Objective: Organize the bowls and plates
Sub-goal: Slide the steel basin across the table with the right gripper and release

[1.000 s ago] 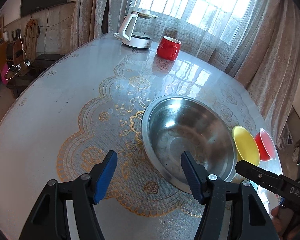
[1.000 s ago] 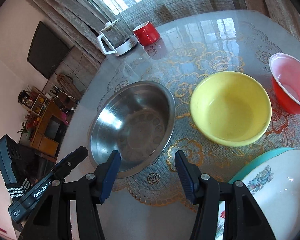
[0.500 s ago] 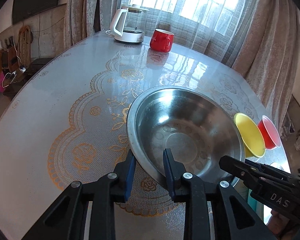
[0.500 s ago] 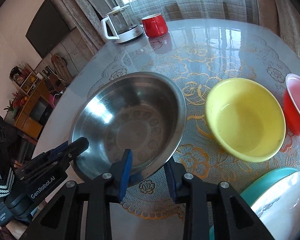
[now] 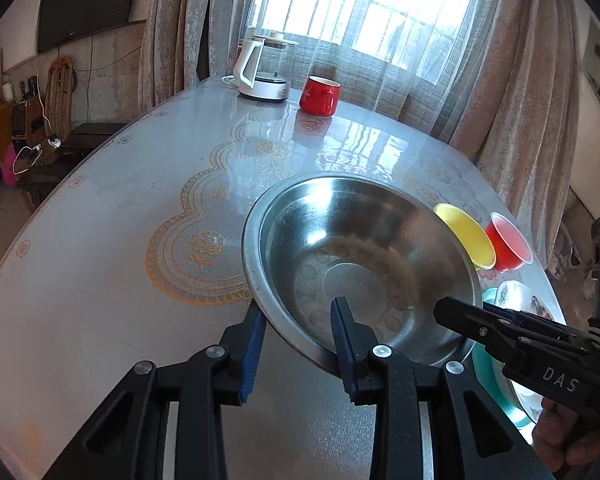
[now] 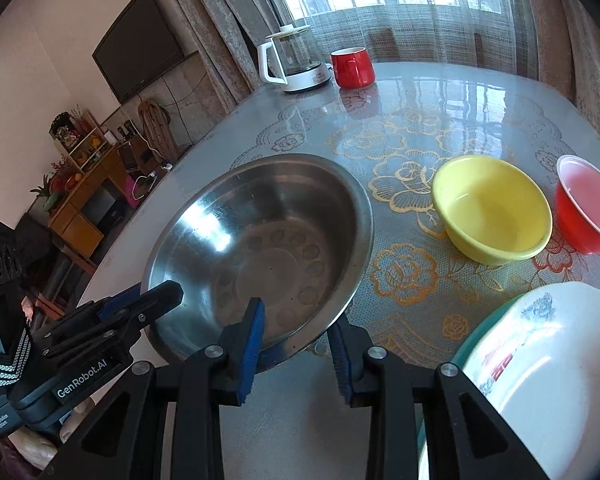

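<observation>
A large steel bowl (image 5: 360, 256) (image 6: 260, 232) sits tilted at the table's near side, its near rim raised. My left gripper (image 5: 298, 312) pinches that rim, one pad outside and one inside; its jaws are opening slightly with the rim still between them. My right gripper (image 6: 298, 316) is shut on the same rim further right, and its fingertips (image 5: 452, 312) show in the left wrist view. Beyond the steel bowl stand a yellow bowl (image 6: 492, 208) and a red bowl (image 6: 584, 208). A white flowered plate (image 6: 540, 360) lies on a teal plate (image 6: 472, 340) at the near right.
A white kettle (image 5: 260, 76) and a red mug (image 5: 320, 96) stand at the table's far edge by the curtains. The glass-topped table (image 5: 100, 264) with its lace cloth curves away to the left. Shelves and a television fill the room's left side.
Both grippers went from wide open to closed on the steel bowl's near rim. The bowl has since tipped up and shifted toward the table's near edge with them.
</observation>
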`<state>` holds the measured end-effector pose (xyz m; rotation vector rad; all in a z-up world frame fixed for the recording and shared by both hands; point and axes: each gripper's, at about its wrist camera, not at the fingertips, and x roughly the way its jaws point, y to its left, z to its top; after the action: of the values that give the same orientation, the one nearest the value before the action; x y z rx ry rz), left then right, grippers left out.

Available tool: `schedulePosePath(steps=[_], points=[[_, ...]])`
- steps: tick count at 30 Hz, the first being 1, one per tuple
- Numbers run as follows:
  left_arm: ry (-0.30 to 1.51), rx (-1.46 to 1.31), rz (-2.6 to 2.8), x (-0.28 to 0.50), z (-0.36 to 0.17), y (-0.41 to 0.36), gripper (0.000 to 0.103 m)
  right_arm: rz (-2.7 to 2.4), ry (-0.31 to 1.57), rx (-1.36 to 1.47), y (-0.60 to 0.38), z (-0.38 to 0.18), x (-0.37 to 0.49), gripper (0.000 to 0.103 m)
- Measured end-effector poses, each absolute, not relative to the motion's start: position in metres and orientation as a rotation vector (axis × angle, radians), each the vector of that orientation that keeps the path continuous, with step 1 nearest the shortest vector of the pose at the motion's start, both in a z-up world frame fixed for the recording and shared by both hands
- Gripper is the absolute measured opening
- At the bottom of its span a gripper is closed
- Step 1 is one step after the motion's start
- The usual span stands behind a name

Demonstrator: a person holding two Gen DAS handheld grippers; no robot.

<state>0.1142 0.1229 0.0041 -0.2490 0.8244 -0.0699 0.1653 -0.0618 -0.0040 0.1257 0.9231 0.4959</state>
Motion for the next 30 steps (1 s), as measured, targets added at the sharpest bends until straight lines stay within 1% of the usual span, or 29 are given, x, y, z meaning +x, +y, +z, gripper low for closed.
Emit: schedulePosePath(steps=[9, 22, 26, 28, 30], points=[[0.849, -0.238, -0.068, 0.075, 0.002, 0.126, 0.034, 0.546, 0.928, 0.131, -0.060, -0.006, 0.129, 0.032], [0.880, -0.179, -0.075, 0.058, -0.015, 0.113, 0.035, 0.536, 0.964, 0.120, -0.068, -0.025, 0.112, 0.032], [0.869, -0.161, -0.071, 0.055, -0.013, 0.113, 0.038, 0.534, 0.965, 0.135, -0.074, -0.027, 0.109, 0.033], [0.867, -0.164, -0.060, 0.055, -0.013, 0.115, 0.043, 0.534, 0.962, 0.140, -0.077, -0.024, 0.106, 0.034], [0.865, -0.177, -0.048, 0.054, -0.013, 0.120, 0.045, 0.529, 0.948, 0.137, -0.080, -0.020, 0.102, 0.036]])
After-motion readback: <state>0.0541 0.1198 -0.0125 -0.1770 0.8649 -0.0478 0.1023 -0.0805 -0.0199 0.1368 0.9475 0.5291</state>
